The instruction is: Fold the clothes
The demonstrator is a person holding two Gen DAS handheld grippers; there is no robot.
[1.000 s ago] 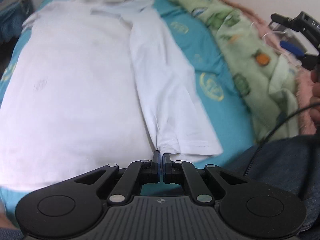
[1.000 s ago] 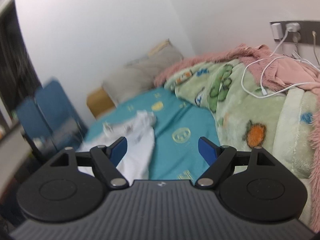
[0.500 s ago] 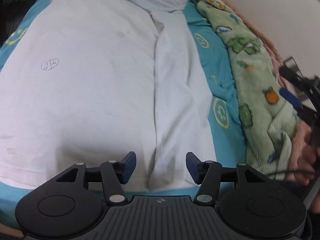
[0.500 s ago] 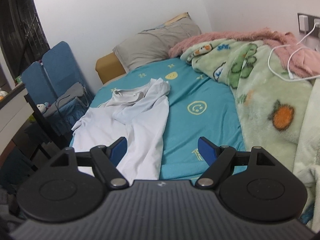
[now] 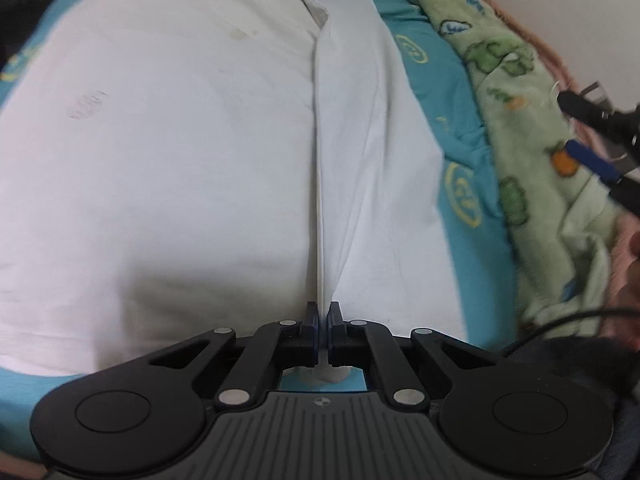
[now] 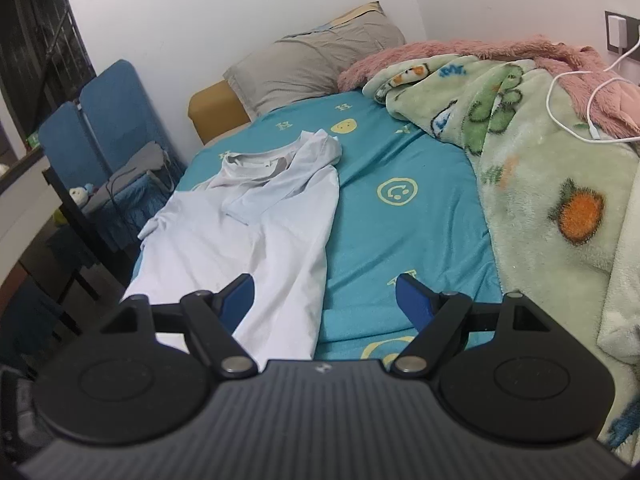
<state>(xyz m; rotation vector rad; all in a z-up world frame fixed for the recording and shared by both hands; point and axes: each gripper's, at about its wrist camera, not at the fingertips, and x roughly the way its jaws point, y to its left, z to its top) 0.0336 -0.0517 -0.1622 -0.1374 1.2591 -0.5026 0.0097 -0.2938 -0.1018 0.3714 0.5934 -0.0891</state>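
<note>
— White cotton: one T-shirt (image 5: 192,168) lies flat on the teal sheet (image 6: 404,232), one side folded in along a straight crease. How many grippers?

— Two. The left gripper (image 5: 323,322) has its jaws pinched together on the T-shirt's hem at the bottom of that crease. The right gripper (image 6: 324,296) hangs above the bed with its jaws spread wide, holding nothing.

— What else is there?

— One grey pillow (image 6: 312,60) at the head, one green printed blanket (image 6: 532,168) along the side, one pink fleece (image 6: 480,50) behind it, one white cable (image 6: 576,92) on top.
</note>
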